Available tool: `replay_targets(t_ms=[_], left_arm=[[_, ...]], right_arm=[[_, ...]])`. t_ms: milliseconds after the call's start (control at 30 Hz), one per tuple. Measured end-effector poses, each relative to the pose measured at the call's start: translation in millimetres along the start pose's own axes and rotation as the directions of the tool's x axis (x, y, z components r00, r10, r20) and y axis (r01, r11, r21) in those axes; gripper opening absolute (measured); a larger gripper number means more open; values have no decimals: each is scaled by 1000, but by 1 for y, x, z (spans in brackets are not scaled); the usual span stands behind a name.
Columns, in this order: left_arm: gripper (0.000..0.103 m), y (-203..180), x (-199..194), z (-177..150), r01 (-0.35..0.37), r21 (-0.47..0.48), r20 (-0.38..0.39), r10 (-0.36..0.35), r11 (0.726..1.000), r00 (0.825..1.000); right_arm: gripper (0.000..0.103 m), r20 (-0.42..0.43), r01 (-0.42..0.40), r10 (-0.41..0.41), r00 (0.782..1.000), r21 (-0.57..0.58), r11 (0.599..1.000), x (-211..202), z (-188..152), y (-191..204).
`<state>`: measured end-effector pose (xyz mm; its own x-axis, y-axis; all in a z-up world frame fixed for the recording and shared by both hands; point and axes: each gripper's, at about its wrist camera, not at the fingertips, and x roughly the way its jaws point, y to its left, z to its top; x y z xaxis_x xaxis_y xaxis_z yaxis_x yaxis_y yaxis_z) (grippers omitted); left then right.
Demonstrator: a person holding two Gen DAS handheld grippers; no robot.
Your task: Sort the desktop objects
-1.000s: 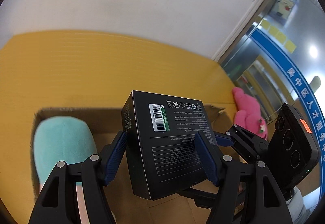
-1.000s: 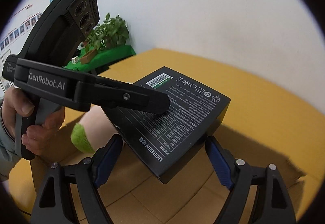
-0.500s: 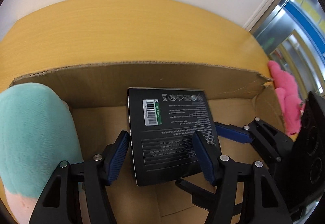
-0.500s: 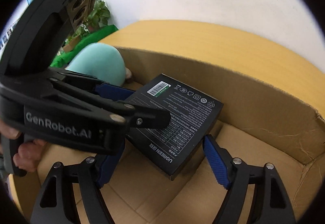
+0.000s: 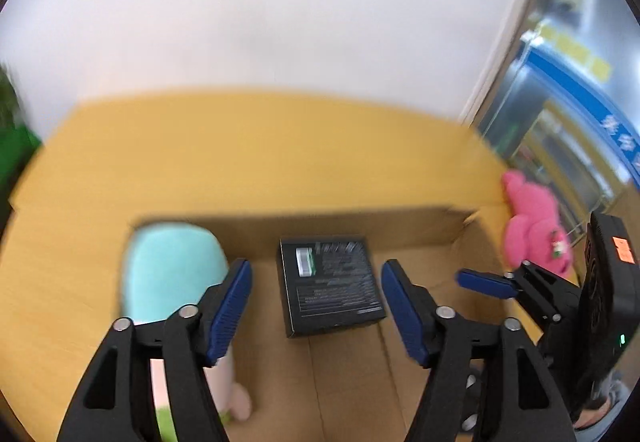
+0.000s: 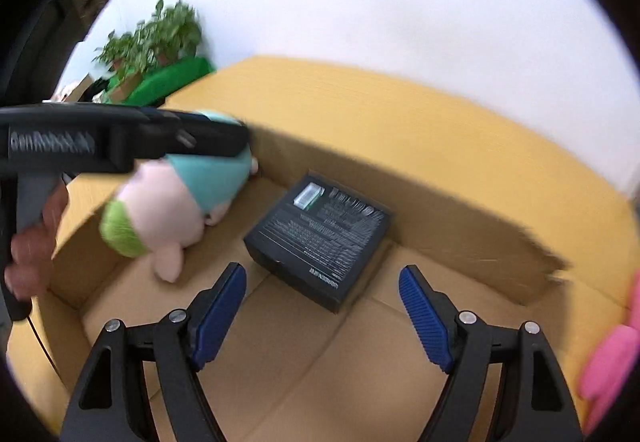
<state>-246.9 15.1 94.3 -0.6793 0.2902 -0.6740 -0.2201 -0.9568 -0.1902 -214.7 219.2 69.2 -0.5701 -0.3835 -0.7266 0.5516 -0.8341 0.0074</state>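
A black product box (image 5: 331, 285) lies flat on the floor of an open cardboard box (image 5: 360, 217), near its far wall; it also shows in the right wrist view (image 6: 318, 238). My left gripper (image 5: 316, 306) is open and empty, raised above and in front of it. My right gripper (image 6: 322, 312) is open and empty too, above the cardboard box (image 6: 460, 226). A teal, pink and green plush toy (image 5: 172, 274) lies in the left end of the cardboard box, also in the right wrist view (image 6: 168, 209).
A pink plush toy (image 5: 534, 222) lies on the yellow table (image 5: 240, 145) outside the box's right end, and shows at the right edge of the right wrist view (image 6: 612, 358). Potted plants (image 6: 156, 37) on a green cloth stand at the far left. A white wall is behind.
Both grippers held the black box over the cardboard box, lowered it onto the floor, opened and pulled back up. The black box now lies free.
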Motion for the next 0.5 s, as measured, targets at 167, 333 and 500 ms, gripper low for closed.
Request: replay_targets(t_ms=[167, 333, 500], left_arm=[[95, -13, -115, -39, -91, 103, 276, 60, 990, 959], [95, -35, -166, -91, -111, 197, 313, 45, 974, 949], [84, -59, -184, -132, -119, 203, 299, 55, 972, 953]], right_arm=[[81, 128, 96, -108, 986, 98, 991, -70, -15, 13], [80, 200, 186, -212, 957, 143, 972, -110, -69, 48], [23, 205, 148, -186, 961, 186, 971, -142, -91, 68]])
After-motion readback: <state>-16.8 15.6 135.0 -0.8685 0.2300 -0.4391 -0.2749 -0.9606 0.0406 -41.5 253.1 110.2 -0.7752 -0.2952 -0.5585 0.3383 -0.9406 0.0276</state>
